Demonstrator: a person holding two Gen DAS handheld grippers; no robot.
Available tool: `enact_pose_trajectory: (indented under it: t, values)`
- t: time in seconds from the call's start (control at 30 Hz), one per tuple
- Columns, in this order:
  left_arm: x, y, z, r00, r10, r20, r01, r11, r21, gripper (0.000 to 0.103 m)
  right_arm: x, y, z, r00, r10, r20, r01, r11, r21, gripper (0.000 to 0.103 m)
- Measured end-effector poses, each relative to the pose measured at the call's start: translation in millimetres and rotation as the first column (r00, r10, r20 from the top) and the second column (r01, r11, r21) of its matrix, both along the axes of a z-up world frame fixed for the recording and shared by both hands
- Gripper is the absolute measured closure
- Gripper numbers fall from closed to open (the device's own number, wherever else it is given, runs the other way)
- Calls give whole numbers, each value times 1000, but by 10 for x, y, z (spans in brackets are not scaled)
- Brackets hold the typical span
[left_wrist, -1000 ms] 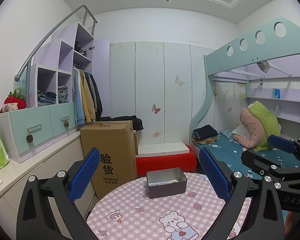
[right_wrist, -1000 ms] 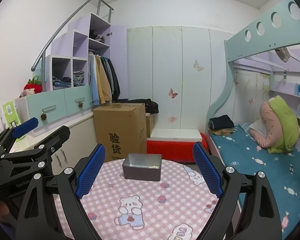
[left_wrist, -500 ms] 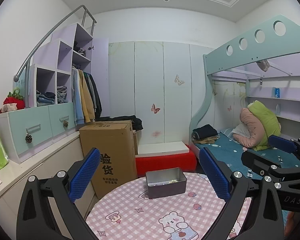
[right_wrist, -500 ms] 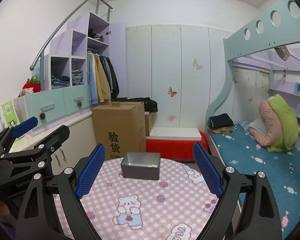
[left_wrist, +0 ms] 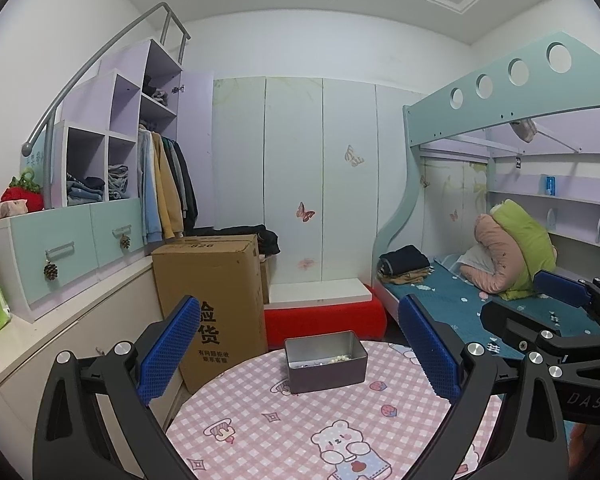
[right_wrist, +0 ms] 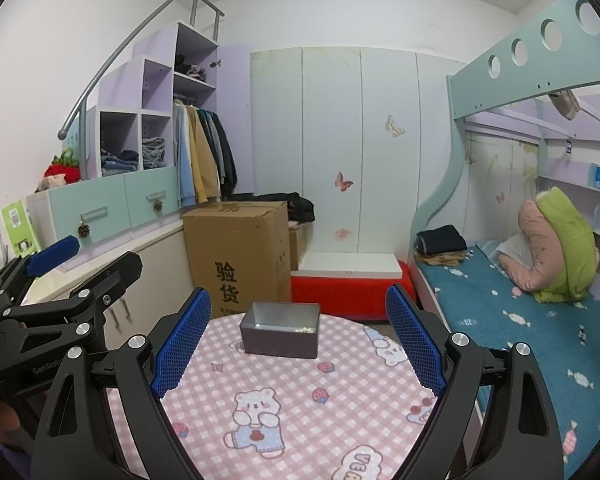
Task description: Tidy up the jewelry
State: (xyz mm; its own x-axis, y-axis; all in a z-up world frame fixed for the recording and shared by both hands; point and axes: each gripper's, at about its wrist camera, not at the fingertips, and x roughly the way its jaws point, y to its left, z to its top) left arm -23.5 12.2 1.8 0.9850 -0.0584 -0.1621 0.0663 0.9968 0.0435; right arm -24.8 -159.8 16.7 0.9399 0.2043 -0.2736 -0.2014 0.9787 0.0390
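Observation:
A grey metal tin (left_wrist: 326,361) stands open on the far side of a round table with a pink checked cloth (left_wrist: 284,424). Small pale beads and jewelry lie inside the tin. It also shows in the right wrist view (right_wrist: 280,335). My left gripper (left_wrist: 300,354) is open and empty, held above the table short of the tin. My right gripper (right_wrist: 298,342) is open and empty, also above the table short of the tin. The right gripper shows at the right of the left wrist view (left_wrist: 556,320), and the left gripper at the left of the right wrist view (right_wrist: 56,292).
A cardboard box (left_wrist: 216,296) stands just behind the table's left side. A red bench with a white top (left_wrist: 324,312) is behind the table. A bunk bed (right_wrist: 540,320) runs along the right. A low cabinet counter (left_wrist: 40,336) runs along the left.
Both views have shifted slightly; the tin sits a little lower and closer in the frames. Both grippers stay open.

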Motion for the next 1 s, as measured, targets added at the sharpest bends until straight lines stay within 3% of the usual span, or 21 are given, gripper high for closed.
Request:
enact_pose_trajectory:
  t: [1.0]
  values:
    - [30, 15, -3, 1000, -13, -14, 13, 1000, -10, 7, 13, -3, -16, 1000, 0, 0, 0, 1000, 0, 17]
